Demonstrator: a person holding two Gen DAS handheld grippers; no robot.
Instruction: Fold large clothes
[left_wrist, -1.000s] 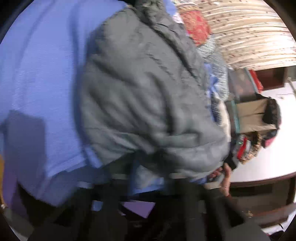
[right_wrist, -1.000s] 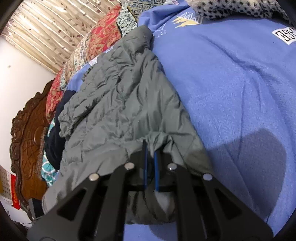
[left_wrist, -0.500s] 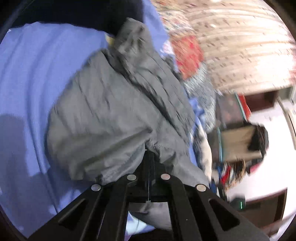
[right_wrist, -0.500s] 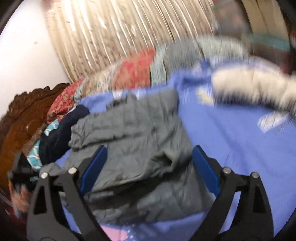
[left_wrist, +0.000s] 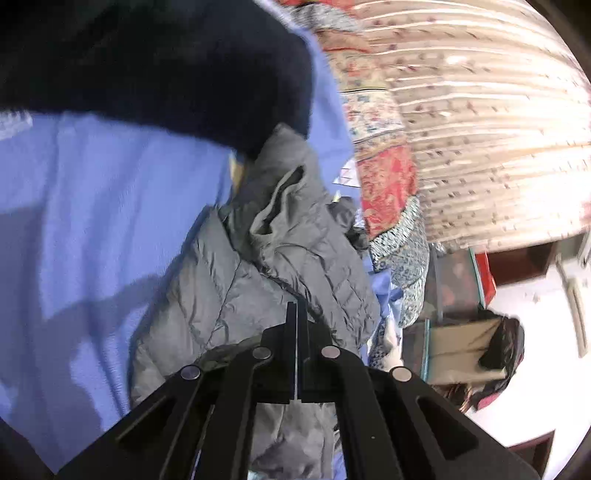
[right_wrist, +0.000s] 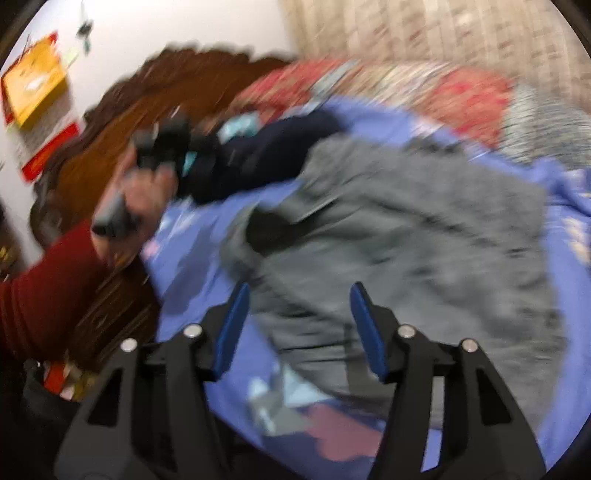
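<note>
Grey puffer jacket lies crumpled on blue blanket, left gripper fingers pressed together over it, right gripper spread wide, holding nothing.

Bed covered by blue blanket, wide bare stretch at left of left wrist view. Grey puffer jacket lies crumpled directly on blanket, collar toward dark navy garment, which also rests on blanket, touching jacket's top. Patterned red and blue quilt bunched along far edge by curtain. Carved wooden headboard at bed's end, blurred in right wrist view.
</note>
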